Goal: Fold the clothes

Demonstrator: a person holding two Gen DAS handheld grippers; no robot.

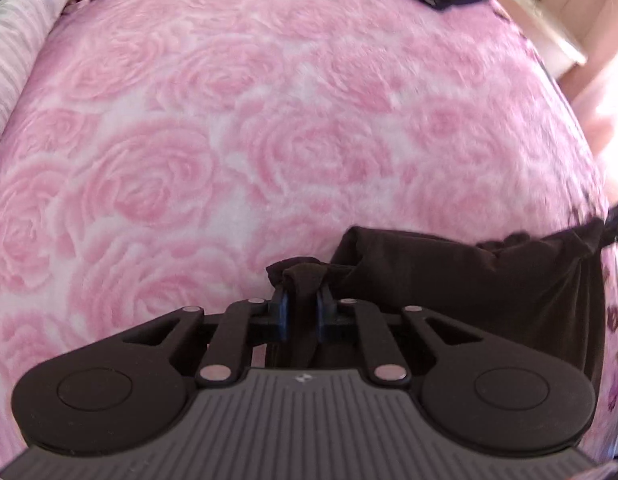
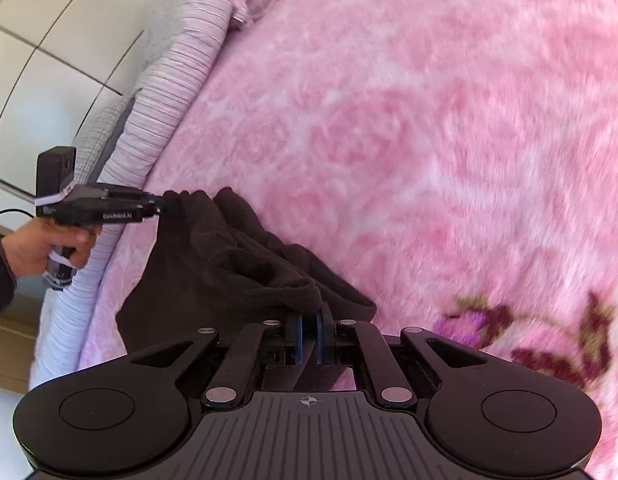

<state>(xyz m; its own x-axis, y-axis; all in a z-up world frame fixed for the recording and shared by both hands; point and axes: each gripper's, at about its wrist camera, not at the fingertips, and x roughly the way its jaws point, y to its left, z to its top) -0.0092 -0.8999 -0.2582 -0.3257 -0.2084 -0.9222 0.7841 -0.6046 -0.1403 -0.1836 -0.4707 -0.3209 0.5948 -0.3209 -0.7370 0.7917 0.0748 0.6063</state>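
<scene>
Both grippers pinch a dark brown garment over the bed.
Left gripper [image 1: 300, 298] and right gripper [image 2: 308, 330] each clamp a bunched corner; the dark brown garment [image 2: 213, 264] sags between them above the pink rose blanket [image 1: 237, 128]; soft, light, floppy, so corners suit best.

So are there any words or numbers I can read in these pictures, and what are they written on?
"GenRobot.AI", roughly: small white letters on the side of the left gripper, seen from the right wrist camera; too blurred to be sure of every letter.
A small white mark, no letters, on the ribbed grey body behind each gripper's fingers.
Nothing written on the dark garment or the pink rose blanket.
</scene>
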